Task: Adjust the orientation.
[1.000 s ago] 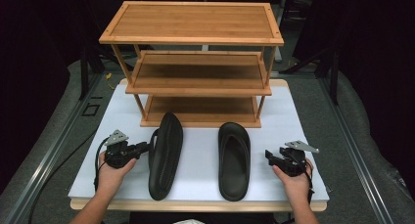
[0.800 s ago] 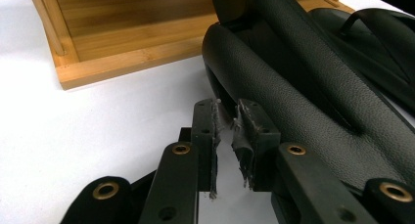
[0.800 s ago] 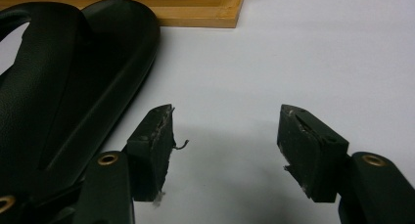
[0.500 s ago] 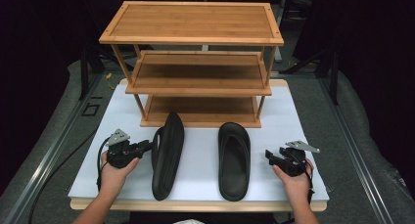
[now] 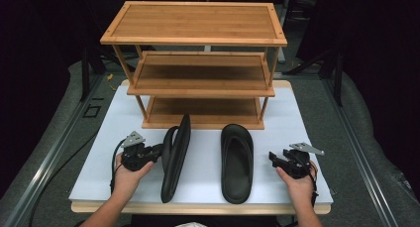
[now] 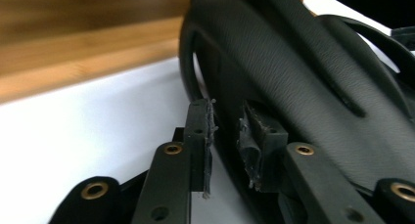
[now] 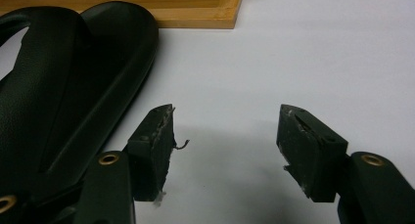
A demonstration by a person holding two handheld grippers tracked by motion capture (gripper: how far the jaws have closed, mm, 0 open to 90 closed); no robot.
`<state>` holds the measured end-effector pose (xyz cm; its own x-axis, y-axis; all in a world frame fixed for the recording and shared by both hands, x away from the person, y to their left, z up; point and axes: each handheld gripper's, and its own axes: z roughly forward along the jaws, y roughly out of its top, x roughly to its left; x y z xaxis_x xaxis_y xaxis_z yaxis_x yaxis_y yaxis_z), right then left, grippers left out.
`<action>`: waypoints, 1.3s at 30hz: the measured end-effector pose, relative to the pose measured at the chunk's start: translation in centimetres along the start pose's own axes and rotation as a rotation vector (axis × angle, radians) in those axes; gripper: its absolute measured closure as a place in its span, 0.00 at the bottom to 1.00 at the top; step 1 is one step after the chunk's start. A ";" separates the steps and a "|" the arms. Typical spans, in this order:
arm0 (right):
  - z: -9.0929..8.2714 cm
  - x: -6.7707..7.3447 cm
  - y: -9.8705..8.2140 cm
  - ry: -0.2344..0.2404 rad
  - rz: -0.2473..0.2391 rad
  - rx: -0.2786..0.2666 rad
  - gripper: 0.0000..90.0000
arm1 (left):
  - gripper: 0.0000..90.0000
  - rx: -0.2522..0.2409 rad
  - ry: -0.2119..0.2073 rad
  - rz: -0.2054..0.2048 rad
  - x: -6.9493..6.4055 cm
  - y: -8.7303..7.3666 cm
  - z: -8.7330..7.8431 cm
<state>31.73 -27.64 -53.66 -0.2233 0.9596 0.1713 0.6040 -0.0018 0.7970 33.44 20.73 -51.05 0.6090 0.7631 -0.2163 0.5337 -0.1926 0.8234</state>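
Observation:
Two black slippers lie on the white tabletop in front of a three-tier bamboo shoe rack. The left slipper stands tipped up on its side edge. My left gripper is at its left side. In the left gripper view its jaws have just been opening, and the slipper's rim sits between the pads with a small gap. The right slipper lies flat, sole down. My right gripper hovers just right of it, open and holding nothing, with that slipper beside its left jaw.
The rack's bottom shelf stands directly behind the slippers, its front corner close ahead of the right gripper. A strip of white surface lies to the right of the right slipper. The table's front edge runs near both hands.
The left hand has shifted to the right with the left slipper, which has tipped further up onto its edge. The right hand and the right slipper have not moved.

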 end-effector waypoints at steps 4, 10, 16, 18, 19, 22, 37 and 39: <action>0.0 0.0 0.0 -0.001 0.001 0.002 0.43 | 0.74 0.023 0.016 0.013 -0.7 -0.1 1.1; 0.0 0.0 0.0 -0.002 -0.001 0.011 0.43 | 0.76 0.058 -0.029 0.041 -1.9 -0.3 2.6; 0.0 0.0 0.0 0.000 0.000 0.012 0.43 | 0.88 0.080 -0.056 0.029 -2.1 -0.5 3.0; 0.0 -0.1 0.0 -0.003 0.002 0.012 0.43 | 0.90 0.068 -0.058 0.004 -1.7 -0.5 2.9; 0.0 -0.1 0.0 -0.003 0.003 0.016 0.43 | 0.91 0.063 -0.054 0.001 -1.7 -0.5 2.8; 0.0 -0.1 0.0 0.003 0.001 0.021 0.43 | 0.91 0.056 -0.034 0.012 -1.6 -0.4 2.3; -0.2 -0.3 0.0 0.003 0.018 0.007 0.43 | 0.87 0.044 0.148 -0.071 0.9 -1.2 -0.7; -0.2 -0.4 0.0 0.003 0.020 0.012 0.43 | 0.81 0.031 0.107 -0.094 1.1 -1.4 -0.6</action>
<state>31.68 -28.04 -53.57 -0.2134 0.9586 0.1886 0.6172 -0.0174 0.7866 33.04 22.16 -52.09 0.4905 0.8397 -0.2328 0.6044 -0.1354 0.7851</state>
